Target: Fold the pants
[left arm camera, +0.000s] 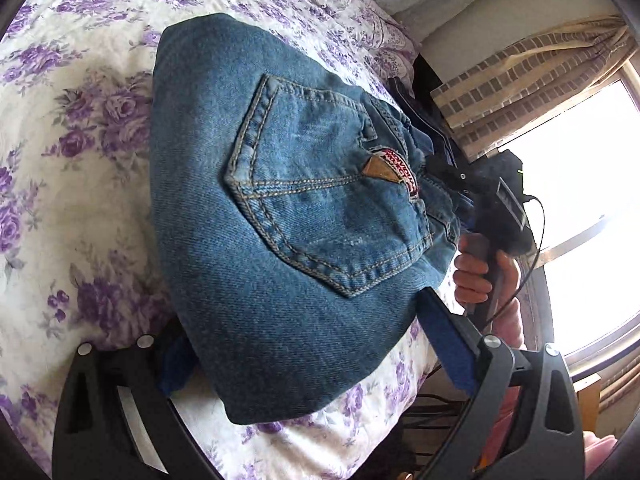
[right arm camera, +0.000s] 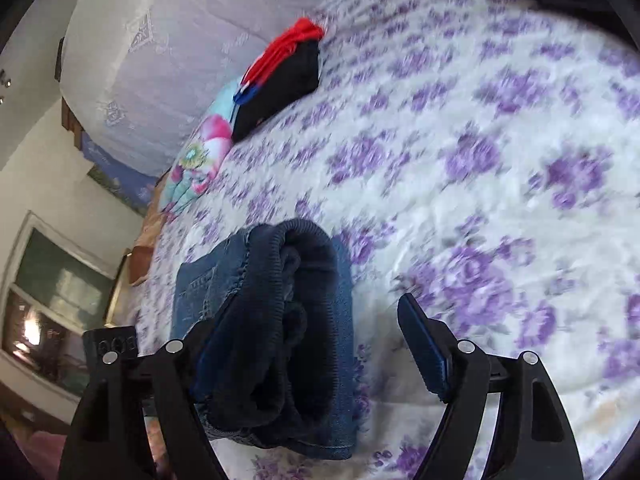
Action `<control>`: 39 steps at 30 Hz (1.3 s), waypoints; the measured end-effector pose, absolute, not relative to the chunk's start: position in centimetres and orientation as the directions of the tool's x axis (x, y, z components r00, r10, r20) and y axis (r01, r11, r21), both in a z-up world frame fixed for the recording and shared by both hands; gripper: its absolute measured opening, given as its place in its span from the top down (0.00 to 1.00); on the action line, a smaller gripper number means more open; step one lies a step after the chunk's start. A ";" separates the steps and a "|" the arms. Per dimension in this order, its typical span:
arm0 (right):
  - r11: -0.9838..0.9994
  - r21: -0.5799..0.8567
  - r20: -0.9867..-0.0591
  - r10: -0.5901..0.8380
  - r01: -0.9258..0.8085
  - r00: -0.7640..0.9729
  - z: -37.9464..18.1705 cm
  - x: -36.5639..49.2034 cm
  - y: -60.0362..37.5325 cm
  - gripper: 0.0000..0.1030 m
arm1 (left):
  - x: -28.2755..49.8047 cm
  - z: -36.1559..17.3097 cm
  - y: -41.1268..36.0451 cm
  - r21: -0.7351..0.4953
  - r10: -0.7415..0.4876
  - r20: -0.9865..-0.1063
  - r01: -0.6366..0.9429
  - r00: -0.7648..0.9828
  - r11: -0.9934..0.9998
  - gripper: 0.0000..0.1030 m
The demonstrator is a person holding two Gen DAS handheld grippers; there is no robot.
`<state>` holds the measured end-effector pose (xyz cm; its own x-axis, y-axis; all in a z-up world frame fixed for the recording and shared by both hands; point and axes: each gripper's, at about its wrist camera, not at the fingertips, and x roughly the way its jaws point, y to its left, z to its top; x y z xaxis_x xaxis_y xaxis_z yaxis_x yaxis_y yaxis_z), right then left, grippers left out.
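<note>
Floral bedspread (left arm camera: 80, 128) under folded jeans (left arm camera: 280, 216); left tool (left arm camera: 304, 344) and right tool (right arm camera: 316, 344) spread wide, possibly touching denim.

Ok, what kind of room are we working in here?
Most likely a home bedroom. The folded jeans lie on a bed with a purple floral bedspread, pillows sit at its far end with other folded clothes, and a curtained window is beside it.
</note>
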<state>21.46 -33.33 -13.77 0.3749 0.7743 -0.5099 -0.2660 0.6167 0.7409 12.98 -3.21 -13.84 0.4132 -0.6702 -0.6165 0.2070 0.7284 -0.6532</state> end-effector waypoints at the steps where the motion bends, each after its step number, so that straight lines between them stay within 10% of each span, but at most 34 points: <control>1: 0.573 0.777 -0.480 0.807 -0.262 0.343 -14.4 21.8 -33.3 0.22 | 13.1 -13.8 -3.2 -0.648 -0.666 -0.618 0.208 0.417 0.732 0.08; 21: 0.535 0.792 -0.473 0.842 -0.295 0.260 -14.2 22.6 -28.6 0.35 | 13.8 -13.7 -3.6 -0.593 -0.633 -0.628 0.249 0.452 0.766 0.07; 29: 0.575 0.741 -0.474 0.814 -0.347 0.336 -11.1 19.3 -27.9 0.46 | 12.7 -12.9 -2.1 -0.599 -0.655 -0.594 0.286 0.467 0.748 0.27; 39: 0.491 0.722 -0.371 0.870 -0.488 0.326 -4.8 21.2 -21.7 0.48 | 12.2 -6.7 3.7 -0.509 -0.591 -0.539 0.327 0.600 0.796 0.28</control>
